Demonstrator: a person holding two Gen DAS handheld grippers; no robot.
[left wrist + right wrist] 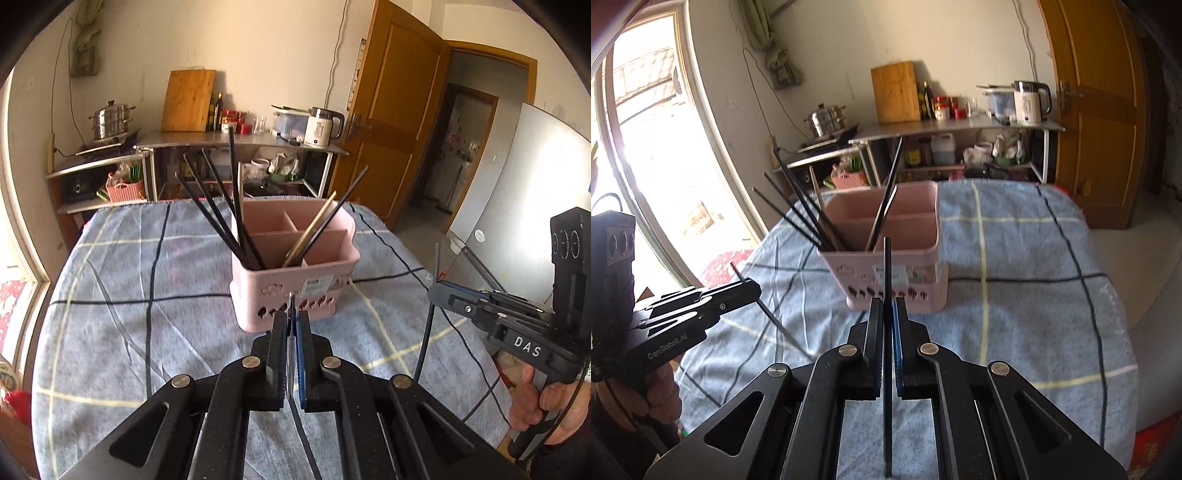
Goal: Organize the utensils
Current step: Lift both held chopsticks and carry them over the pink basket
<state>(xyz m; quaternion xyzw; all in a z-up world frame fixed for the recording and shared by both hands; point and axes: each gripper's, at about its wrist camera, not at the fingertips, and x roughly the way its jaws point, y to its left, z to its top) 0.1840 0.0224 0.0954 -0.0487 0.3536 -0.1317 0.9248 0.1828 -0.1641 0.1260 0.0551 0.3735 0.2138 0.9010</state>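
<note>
While held above the worktop, left gripper (291,320): fingers clenched on a thin grey chopstick (770,314) (only a narrow sliver of it seen between the pads in the left wrist view).
Right gripper (887,306): fingers clenched on a black chopstick (886,266), standing nearly upright in the right wrist view, with its top end in front of the holder wall.
Grey chopstick, position: slanted, sticking out above and below the left fingers, clear of the cloth as far as can be judged.
Pink holder (258,291): standing on the checked blue cloth (147,295), just ahead of both grippers, near the middle of the worktop.
Holder, inside: split by walls into compartments.
Near left compartment: bundle of black chopsticks (218,206) leaning out to the left, one pale stick among them.
Near right compartment: tan chopstick (314,229) and a black one leaning to the right.
Hands: one hand (535,402) on the right gripper's handle, another hand (661,391) on the left one.
</note>
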